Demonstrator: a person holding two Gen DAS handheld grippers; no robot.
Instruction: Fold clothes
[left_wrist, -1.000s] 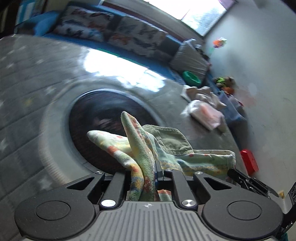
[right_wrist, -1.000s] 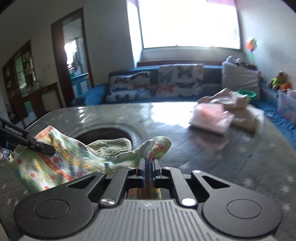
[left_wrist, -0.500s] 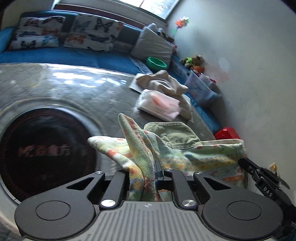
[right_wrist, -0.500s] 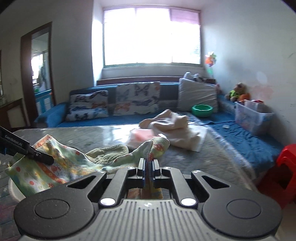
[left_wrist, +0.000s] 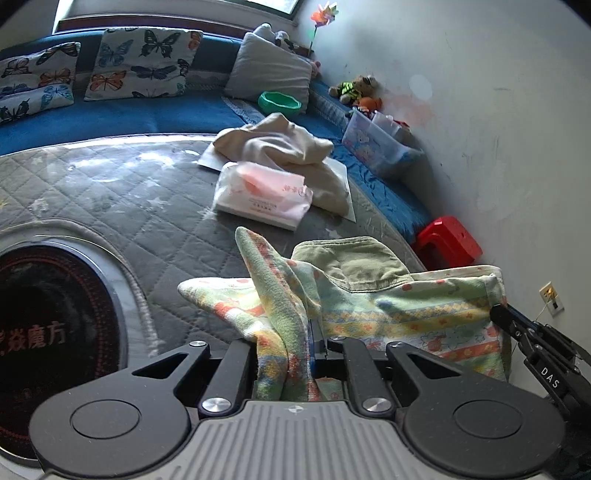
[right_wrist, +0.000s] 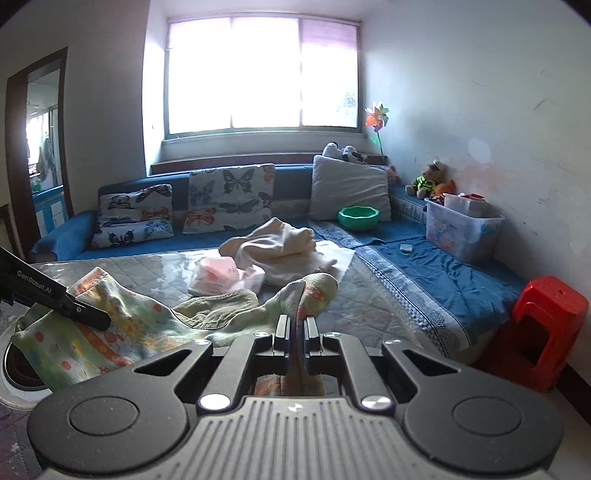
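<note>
A small green patterned garment (left_wrist: 388, 306) with an olive waistband hangs stretched between my two grippers above the grey quilted table (left_wrist: 129, 206). My left gripper (left_wrist: 295, 343) is shut on one bunched corner of it. My right gripper (right_wrist: 296, 325) is shut on the other corner; it also shows in the left wrist view (left_wrist: 517, 325) at the cloth's far right edge. The garment (right_wrist: 110, 332) sags between them in the right wrist view, where the left gripper (right_wrist: 88, 314) pinches its left edge.
A pink-and-white tissue pack (left_wrist: 262, 192) and a cream cloth pile (left_wrist: 280, 147) lie further back on the table. A dark round inset (left_wrist: 48, 332) sits at the left. A blue sofa (right_wrist: 424, 266) with cushions, a green bowl (right_wrist: 358, 216), a plastic box (right_wrist: 461, 229) and a red stool (right_wrist: 543, 332) stand beyond.
Both grippers, still holding the garment, have swung to the right and lifted; the view now faces the sofa corner, the wall and the red stool instead of the round inset.
</note>
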